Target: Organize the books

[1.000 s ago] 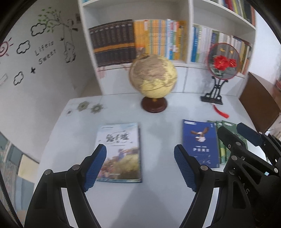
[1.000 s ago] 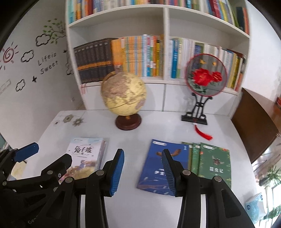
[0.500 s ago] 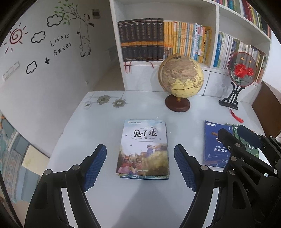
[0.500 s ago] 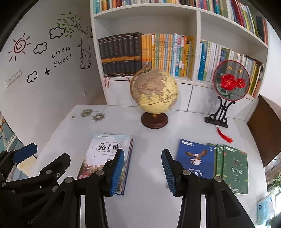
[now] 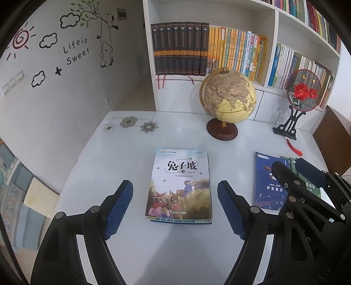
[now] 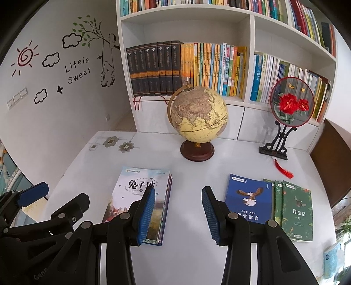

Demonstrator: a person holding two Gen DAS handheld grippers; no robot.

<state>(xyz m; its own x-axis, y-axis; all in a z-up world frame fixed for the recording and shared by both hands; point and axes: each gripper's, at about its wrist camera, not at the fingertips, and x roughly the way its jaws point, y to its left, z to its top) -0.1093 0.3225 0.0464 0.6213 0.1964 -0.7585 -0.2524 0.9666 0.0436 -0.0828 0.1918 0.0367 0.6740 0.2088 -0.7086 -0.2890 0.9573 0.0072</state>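
Two hand-held grippers, left and right, hang open and empty. Swung leftward in the past second, the left now frames the rabbit-cover book on the surface, likely the first pick.

Right gripper is blocking the blue eagle book in the left wrist view: its right edge and lower right corner are going unseen, and the green books beside it are showing only as slivers. In the right wrist view, the right gripper's left finger is covering part of the rabbit book title and cover art. Books under the rabbit book are peeking out only as edges; count is staying unclear. Shelf spines are reading too small. Top shelf is running off the frame.
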